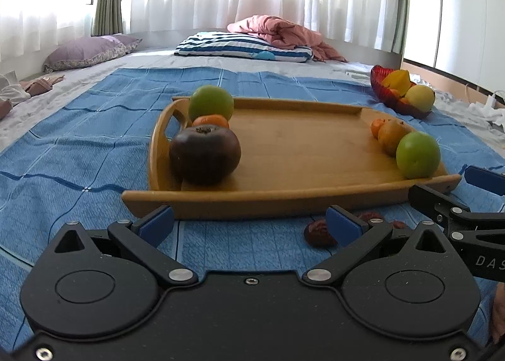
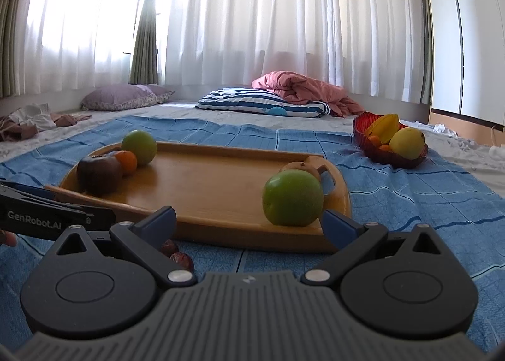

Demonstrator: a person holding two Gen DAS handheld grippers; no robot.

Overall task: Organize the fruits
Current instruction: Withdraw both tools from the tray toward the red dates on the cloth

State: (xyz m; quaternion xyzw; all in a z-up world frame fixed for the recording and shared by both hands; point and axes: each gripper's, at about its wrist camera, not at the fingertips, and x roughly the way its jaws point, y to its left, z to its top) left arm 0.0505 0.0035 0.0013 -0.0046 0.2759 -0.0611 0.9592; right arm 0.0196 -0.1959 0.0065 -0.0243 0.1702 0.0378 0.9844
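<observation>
A wooden tray [image 1: 300,146] [image 2: 208,184] lies on the blue cloth. At its left end stand a dark brown fruit [image 1: 204,155] [image 2: 98,174], a small orange [image 1: 210,121] [image 2: 127,161] and a green apple [image 1: 210,103] [image 2: 139,147]. Its right end holds another green apple [image 1: 418,155] [image 2: 293,197], a yellow-brown pear [image 1: 393,137] [image 2: 300,166] and a small orange [image 1: 376,127]. Red dates [image 1: 318,233] [image 2: 176,255] lie on the cloth in front of the tray. My left gripper [image 1: 249,225] and right gripper [image 2: 249,223] are both open and empty, just short of the tray's near edge.
A red glass bowl [image 1: 383,89] [image 2: 363,130] with a starfruit, a yellow fruit and small oranges sits at the back right. Behind are a striped pillow [image 1: 243,47], a pink quilt [image 2: 303,86], a purple pillow [image 2: 126,96] and white curtains. The blue cloth [image 1: 79,146] covers the bed.
</observation>
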